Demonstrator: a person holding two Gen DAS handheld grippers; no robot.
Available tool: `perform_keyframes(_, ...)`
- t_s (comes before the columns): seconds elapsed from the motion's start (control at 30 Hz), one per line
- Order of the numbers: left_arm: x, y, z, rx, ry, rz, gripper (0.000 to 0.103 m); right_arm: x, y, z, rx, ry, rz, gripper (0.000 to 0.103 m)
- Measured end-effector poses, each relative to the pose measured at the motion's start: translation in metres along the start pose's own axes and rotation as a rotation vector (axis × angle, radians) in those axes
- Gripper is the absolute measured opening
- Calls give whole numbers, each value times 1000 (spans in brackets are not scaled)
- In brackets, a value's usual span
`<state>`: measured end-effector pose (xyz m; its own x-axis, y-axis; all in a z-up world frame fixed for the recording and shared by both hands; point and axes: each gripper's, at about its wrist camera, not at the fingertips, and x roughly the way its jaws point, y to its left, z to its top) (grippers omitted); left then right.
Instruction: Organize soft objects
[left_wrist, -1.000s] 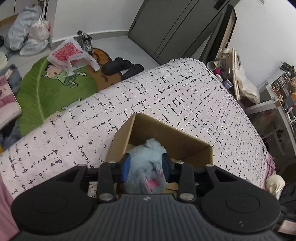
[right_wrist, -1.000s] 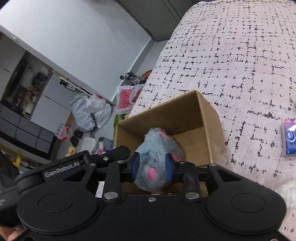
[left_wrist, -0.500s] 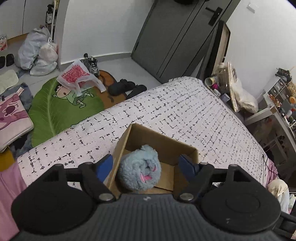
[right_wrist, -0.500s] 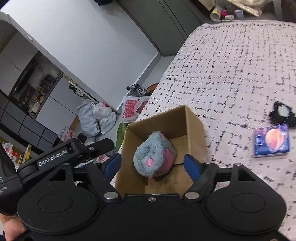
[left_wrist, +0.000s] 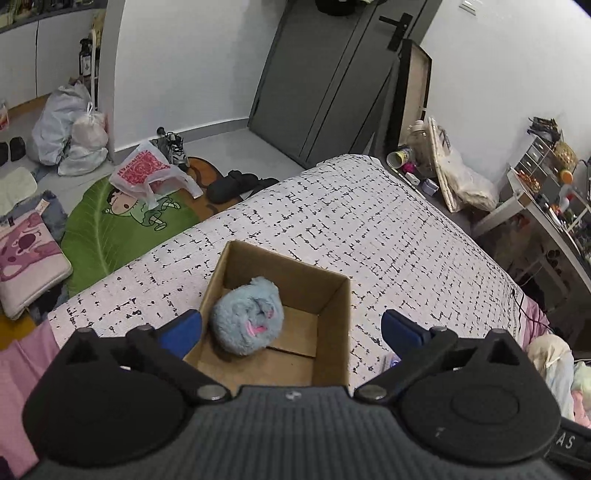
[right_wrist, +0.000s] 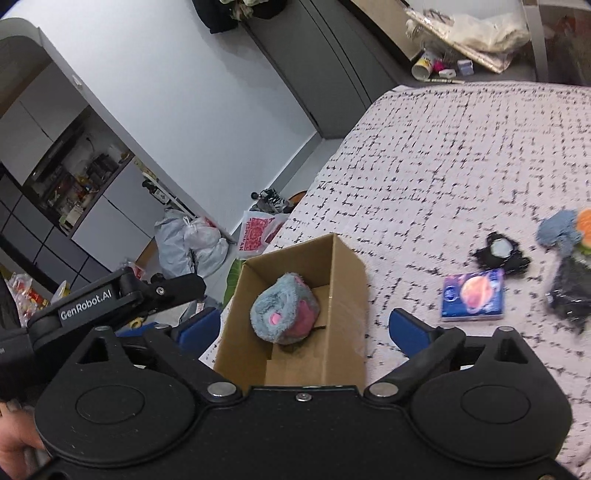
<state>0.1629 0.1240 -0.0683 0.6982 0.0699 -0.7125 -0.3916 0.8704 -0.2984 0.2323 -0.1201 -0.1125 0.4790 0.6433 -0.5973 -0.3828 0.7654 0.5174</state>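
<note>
— Where's the plush toy (left_wrist: 246, 320)?

— Low centre of frame, lying in the cardboard box (left_wrist: 334, 332) on the bed (left_wrist: 369, 229). My left tongs (left_wrist: 291, 328) and right tongs (right_wrist: 304, 330) both gape, empty.

— Risk?

— I could clip the box wall and tip it.

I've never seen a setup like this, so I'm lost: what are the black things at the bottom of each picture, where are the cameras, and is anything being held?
Each picture comes from a camera riding on a hand-held two-finger gripper, looking forward along its blue-padded fingers. The left gripper and right gripper both stand wide open, holding nothing. Between their fingers sits a cardboard box on a bed with a white black-flecked cover; a fluffy blue and pink plush toy lies inside it. The right view also shows a blue packet and more soft things, blurred, further along the bed.
</note>
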Motion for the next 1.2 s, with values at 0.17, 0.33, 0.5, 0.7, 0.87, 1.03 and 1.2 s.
perform_keyframes(0.17,-9,-18,-9,34,6,10,102,-21,-14,1,-16,-14,-28,103)
perform_keyframes(0.33,-19,-36,-19,63,4,10,102,-42,-28,1,-20,-22,-41,103)
perform_keyframes(0.5,-27,-56,-27,96,8,20,102,-60,-42,0,-23,-18,-61,103)
perform_keyframes(0.7,-31,-72,-41,110,20,30,102,-73,-60,-4,-14,-8,-82,103)
perform_keyframes(0.87,-31,-85,-51,117,32,15,102,-84,-79,-6,18,-5,-100,103)
perform_keyframes(1.03,-27,-99,-64,125,45,0,102,-93,-98,-7,50,-5,-126,103)
perform_keyframes(1.2,-20,-110,-72,110,73,-25,102,-101,-116,-3,84,-7,-142,103)
